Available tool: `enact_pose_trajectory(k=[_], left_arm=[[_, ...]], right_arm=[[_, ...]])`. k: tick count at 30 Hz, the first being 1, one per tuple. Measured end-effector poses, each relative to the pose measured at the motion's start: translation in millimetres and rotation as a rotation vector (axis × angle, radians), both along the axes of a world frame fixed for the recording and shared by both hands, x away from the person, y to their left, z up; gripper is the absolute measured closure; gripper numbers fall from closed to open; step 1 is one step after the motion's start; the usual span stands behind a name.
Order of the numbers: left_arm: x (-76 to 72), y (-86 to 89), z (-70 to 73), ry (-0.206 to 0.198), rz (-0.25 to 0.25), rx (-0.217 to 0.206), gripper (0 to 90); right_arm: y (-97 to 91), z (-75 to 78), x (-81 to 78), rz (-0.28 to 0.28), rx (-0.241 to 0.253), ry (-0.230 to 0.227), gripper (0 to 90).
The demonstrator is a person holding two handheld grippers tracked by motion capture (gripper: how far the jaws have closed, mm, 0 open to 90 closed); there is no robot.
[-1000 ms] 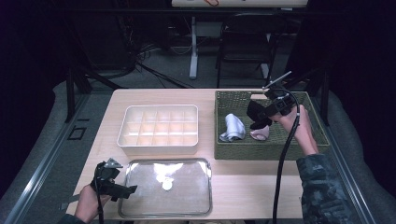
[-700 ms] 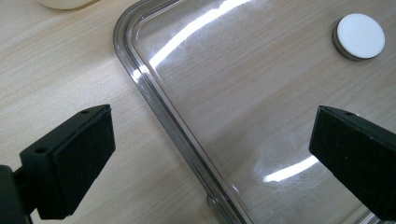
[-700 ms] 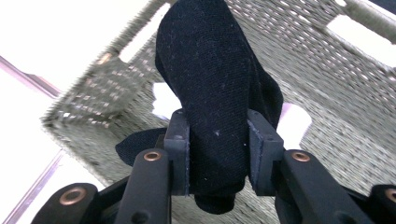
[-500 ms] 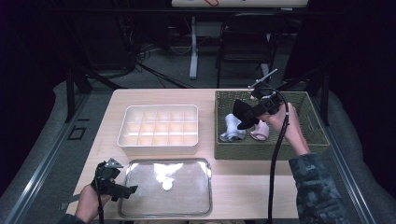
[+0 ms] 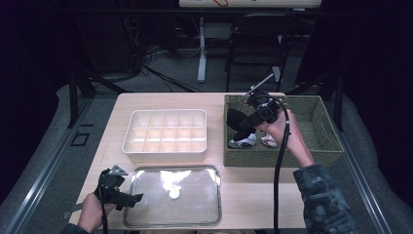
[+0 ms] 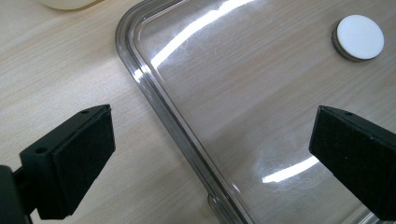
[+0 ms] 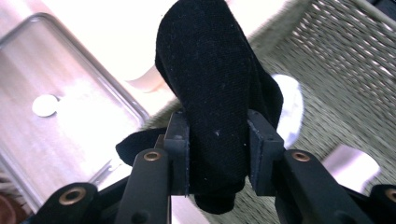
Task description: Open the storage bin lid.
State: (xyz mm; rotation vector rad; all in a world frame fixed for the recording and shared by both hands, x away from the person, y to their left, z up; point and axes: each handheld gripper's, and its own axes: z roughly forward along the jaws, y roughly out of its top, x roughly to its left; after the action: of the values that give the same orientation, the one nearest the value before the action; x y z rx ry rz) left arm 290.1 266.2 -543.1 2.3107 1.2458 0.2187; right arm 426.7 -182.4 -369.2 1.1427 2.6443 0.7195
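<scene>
Black sock (image 7: 219,88) sat clamped in the right gripper (image 5: 251,119) at frame right over the wicker basket (image 5: 321,148), while the left gripper (image 6: 210,158) stood wide apart, lower left.

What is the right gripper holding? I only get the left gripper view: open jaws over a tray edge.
Observer: The right gripper is shut on a black sock, pinched between both pads.
Operator: Is it over the tray?
Observer: No. In the high view it hangs above the left part of the wicker basket, lifted off the bottom.
Operator: Anything else in the basket?
Observer: Yes, a white-and-grey sock and a pinkish item lie on the basket floor below the gripper.
</scene>
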Motion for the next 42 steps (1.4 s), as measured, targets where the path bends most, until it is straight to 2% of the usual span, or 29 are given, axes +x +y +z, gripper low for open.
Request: enact_pose_trajectory(k=[6,17,21,23,28,33,38,42], left_arm=[[0.0,-0.3,0.0,0.004,-0.001,-0.003,0.1],[-0.2,1.9,0.7,0.0,0.004,-0.019,0.0],[-0.9,2.3,1.6,-0.004,0.008,-0.022,0.0],[-2.0,1.9,3.5,-0.02,0.001,-0.021,0.0],[-1.9,1.6,3.7,-0.021,0.001,-0.021,0.0],[-1.8,0.7,3.4,-0.021,-0.001,-0.026,0.0],[-1.0,0.8,2.8,-0.021,-0.004,-0.032,0.0],[-1.1,-0.4,2.9,-0.025,-0.012,-0.043,0.0]], right_arm=[[20.3,1.8,-11.5,0.065,0.027,0.0,66.1],[54.2,-3.7,-40.8,0.182,0.024,0.013,66.1],[64.8,-15.6,-51.2,0.207,0.027,0.027,66.0],[69.2,-22.5,-56.0,0.223,0.023,0.037,66.0],[76.1,-42.9,-66.9,0.25,-0.005,0.065,65.9],[77.6,-62.1,-73.7,0.252,0.021,0.099,65.9],[82.4,-83.0,-76.9,0.25,-0.003,0.135,65.6],[83.8,-98.0,-79.1,0.227,0.018,0.153,65.4]])
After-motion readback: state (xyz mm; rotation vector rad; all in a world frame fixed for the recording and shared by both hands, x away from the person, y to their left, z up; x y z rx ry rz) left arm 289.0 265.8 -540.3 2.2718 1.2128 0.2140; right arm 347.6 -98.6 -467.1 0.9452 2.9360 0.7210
